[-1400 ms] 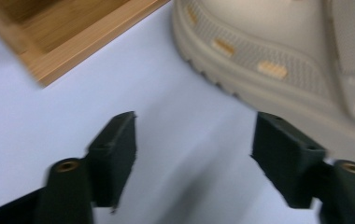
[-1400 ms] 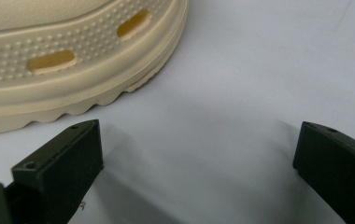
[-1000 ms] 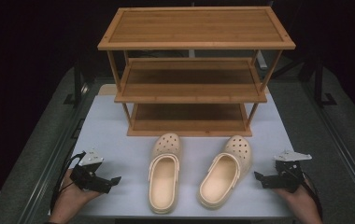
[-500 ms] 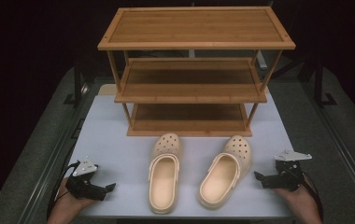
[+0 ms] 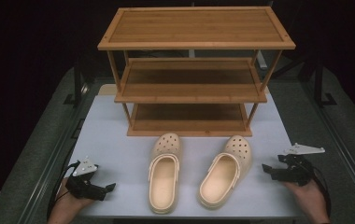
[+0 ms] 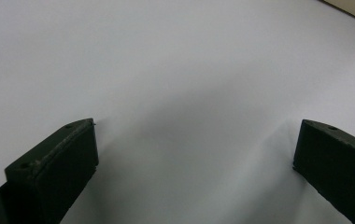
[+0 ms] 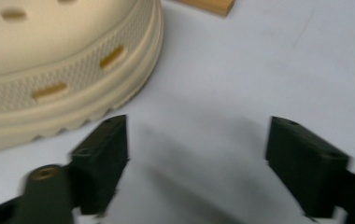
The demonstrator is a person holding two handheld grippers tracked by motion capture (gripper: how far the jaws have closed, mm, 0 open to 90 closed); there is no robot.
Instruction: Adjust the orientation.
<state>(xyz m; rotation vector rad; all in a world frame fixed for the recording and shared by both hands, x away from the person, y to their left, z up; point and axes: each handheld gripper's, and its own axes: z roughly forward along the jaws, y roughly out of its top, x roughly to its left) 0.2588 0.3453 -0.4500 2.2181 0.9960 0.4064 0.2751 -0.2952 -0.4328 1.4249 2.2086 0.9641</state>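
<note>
Two cream perforated clogs lie side by side on the white mat, the left clog and the right clog, toes toward a three-shelf bamboo shoe rack. My left gripper rests at the mat's near left corner, well apart from the left clog. In the left gripper view it stands open over bare mat. My right gripper sits just right of the right clog. In the right gripper view it has just been closing partway with nothing between its jaws, and the clog's toe lies ahead to the left.
The white mat covers a grey table with raised side rails. The rack stands at the mat's far half, and all its shelves are bare. A corner of its base shows at the top of the right gripper view.
My left gripper has come down and back toward the mat's near left corner. The right gripper has stayed beside the right clog.
</note>
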